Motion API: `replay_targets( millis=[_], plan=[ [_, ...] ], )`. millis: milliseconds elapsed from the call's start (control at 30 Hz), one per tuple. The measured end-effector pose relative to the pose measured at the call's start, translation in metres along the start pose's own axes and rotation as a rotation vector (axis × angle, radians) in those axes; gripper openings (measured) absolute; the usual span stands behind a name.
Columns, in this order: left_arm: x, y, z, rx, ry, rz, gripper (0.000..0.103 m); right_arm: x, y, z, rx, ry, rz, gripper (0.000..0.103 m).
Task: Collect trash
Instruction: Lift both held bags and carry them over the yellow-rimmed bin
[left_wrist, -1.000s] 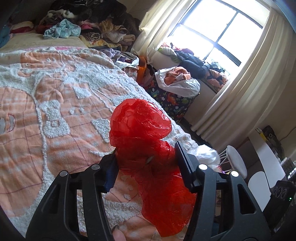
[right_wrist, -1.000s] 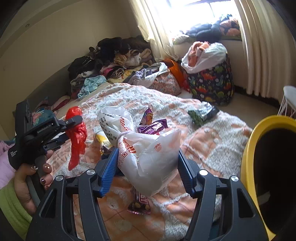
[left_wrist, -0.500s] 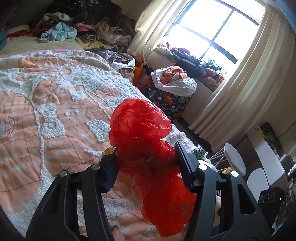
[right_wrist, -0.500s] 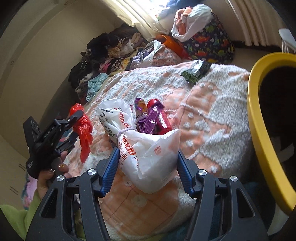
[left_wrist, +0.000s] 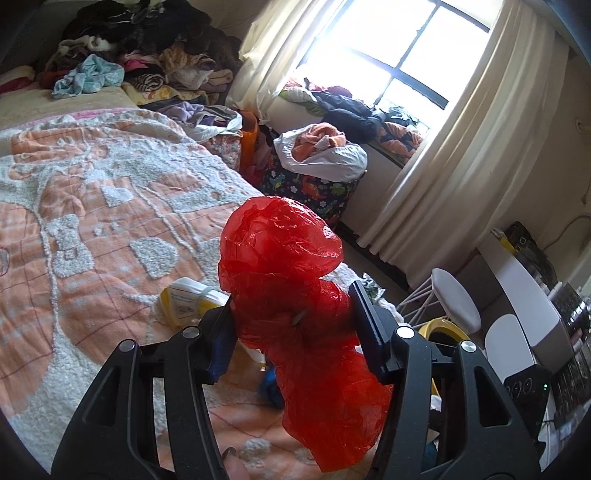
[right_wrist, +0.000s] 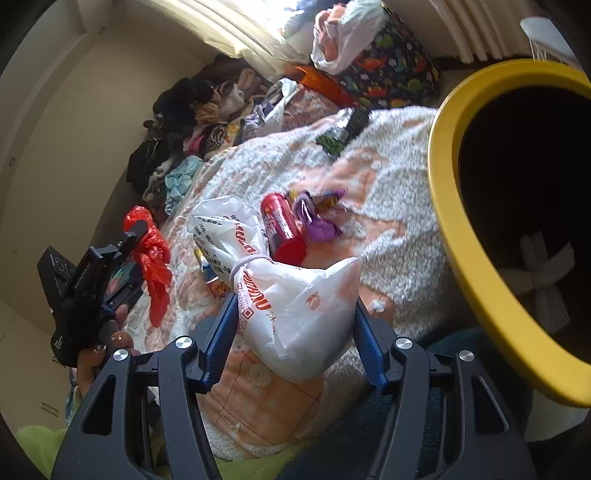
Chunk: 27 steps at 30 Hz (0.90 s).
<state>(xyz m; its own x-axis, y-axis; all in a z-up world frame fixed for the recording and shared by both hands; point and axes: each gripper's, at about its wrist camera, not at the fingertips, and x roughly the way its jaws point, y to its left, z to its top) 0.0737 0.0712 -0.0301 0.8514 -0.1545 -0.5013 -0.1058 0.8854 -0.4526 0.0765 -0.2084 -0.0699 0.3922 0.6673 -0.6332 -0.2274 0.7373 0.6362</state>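
Note:
My left gripper (left_wrist: 293, 325) is shut on a crumpled red plastic bag (left_wrist: 291, 280) and holds it above the bed; it also shows in the right wrist view (right_wrist: 147, 243). My right gripper (right_wrist: 293, 325) is shut on a white plastic bag with orange print (right_wrist: 295, 306), held above the bed's edge beside the yellow bin (right_wrist: 454, 229). On the orange-and-white bedspread (right_wrist: 388, 206) lie a red wrapper (right_wrist: 282, 225), a purple wrapper (right_wrist: 317, 218), a green-and-silver packet (right_wrist: 341, 129) and a yellow-and-white packet (left_wrist: 188, 299).
The bin holds white scraps (right_wrist: 539, 273) at its dark bottom. Piled clothes (left_wrist: 147, 48) cover the bed's far end. A dinosaur-print hamper (left_wrist: 310, 184) stands under the window. A white stool (left_wrist: 454, 299) and a desk (left_wrist: 528, 291) are at the right.
My right gripper has swung with the white bag toward the yellow bin, which now fills the right side. My left gripper, with the red bag, has shifted slightly; a yellow-and-white packet has come into view.

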Motion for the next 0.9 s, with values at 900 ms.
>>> replay_targets(
  millis=[900],
  plan=[
    [0.009, -0.084, -0.016, 0.155, 0.045, -0.13, 0.048, -0.092, 0.006, 0.03, -0.161, -0.357, -0.153, 0.057]
  ],
)
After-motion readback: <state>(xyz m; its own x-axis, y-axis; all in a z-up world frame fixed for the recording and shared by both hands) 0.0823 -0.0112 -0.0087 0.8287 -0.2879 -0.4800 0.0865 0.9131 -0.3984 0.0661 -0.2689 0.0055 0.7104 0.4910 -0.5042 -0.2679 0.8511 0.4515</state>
